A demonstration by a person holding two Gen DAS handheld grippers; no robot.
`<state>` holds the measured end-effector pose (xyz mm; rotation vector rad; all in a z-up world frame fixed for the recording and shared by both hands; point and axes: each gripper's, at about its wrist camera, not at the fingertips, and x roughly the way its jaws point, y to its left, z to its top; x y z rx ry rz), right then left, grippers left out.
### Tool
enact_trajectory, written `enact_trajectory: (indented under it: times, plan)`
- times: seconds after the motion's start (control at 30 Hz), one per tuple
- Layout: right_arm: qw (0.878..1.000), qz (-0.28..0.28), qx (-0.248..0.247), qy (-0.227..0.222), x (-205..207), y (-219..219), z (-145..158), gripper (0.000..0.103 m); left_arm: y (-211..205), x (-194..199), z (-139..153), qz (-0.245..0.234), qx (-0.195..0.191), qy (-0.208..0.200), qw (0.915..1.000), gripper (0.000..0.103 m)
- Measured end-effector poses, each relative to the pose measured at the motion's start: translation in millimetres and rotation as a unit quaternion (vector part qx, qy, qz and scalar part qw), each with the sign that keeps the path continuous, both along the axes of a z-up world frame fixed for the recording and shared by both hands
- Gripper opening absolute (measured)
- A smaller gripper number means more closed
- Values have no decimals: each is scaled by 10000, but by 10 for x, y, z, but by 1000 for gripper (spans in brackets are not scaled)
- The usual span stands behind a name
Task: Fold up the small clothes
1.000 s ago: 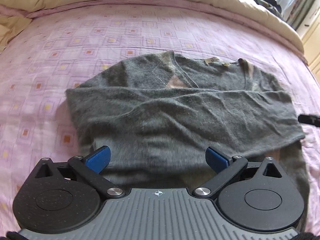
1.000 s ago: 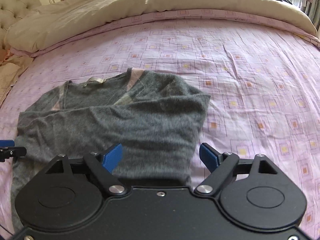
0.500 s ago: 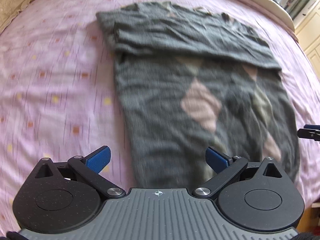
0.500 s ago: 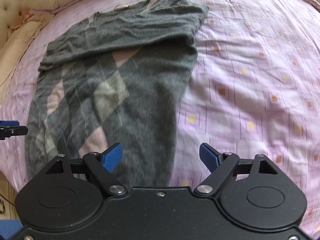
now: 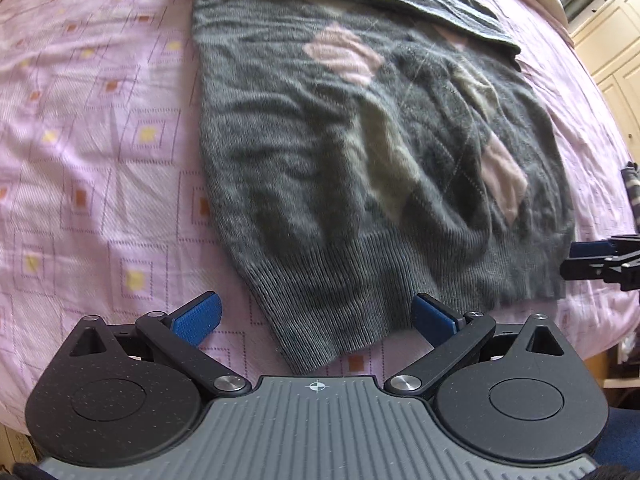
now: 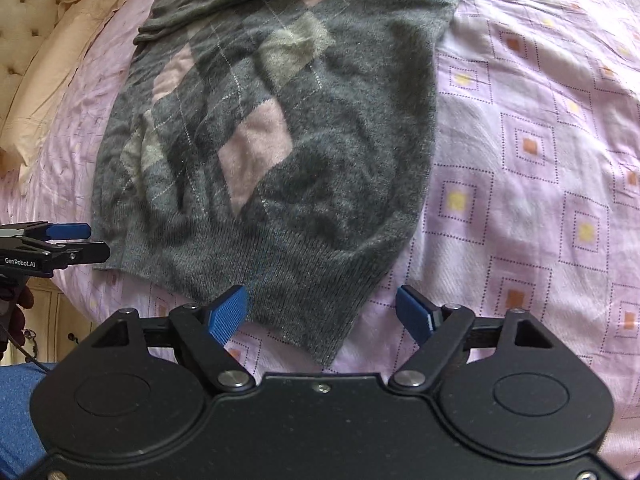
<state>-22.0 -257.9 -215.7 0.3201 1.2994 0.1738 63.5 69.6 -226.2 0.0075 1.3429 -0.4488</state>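
pink bedsheet [image 5: 100,152] with small yellow and orange squares covers the whole bed. cream duvet [image 6: 48,80] bunched at the sweater's far left in the right wrist view, tufted headboard [image 6: 20,16] beyond it. grey sweater [image 5: 360,152] with pink and beige diamonds lies flat on the sheet, ribbed hem [image 6: 280,272] toward the cameras, sleeves folded across the chest at the far end, top edge cut off by the frame so collar not checkable. left claw [image 5: 316,316] sits at the sweater's near left hem corner, blue fingers [image 5: 198,314] spread wide, one over bare sheet and one over the rib, nothing held. right claw [image 6: 322,310] sits at the sweater's near right hem corner, fingers [image 6: 230,312] wide apart, corner of the hem between them, no grip on it; whether the pads touch the knit is hard to say. each claw shows side-on at the sweater's opposite hem edge in the other view. cream cupboard doors [image 5: 608,48] right of the sweater, past the bed edge.
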Motion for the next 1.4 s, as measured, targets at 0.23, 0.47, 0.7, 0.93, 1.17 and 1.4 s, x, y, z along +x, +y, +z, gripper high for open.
enact_trajectory:
  times: [0.23,0.47,0.7,0.93,1.17,1.4]
  plan:
    - [9994,94,330,-90,8,19,-51,103,-17,-8,-67,94,86,-126,9998,103]
    - [9989,117,425,-170,-19,11,-57,103,-17,-28,-63,257,87,-238,9993,102]
    - [9986,-72,518,-93,-2,-20,-57,102,22,56,-20,489,34,-33,9988,85]
    - [9983,-345,438,-151,-52,-112,-20,78,162,66,21,713,-226,73,9972,56]
    - [9931,-880,762,-161,-117,-262,-53,69,117,38,13,578,-280,79,9979,54]
    - [9905,-1122,786,-76,-141,-261,-78,33,140,88,15,844,-420,85,9955,46]
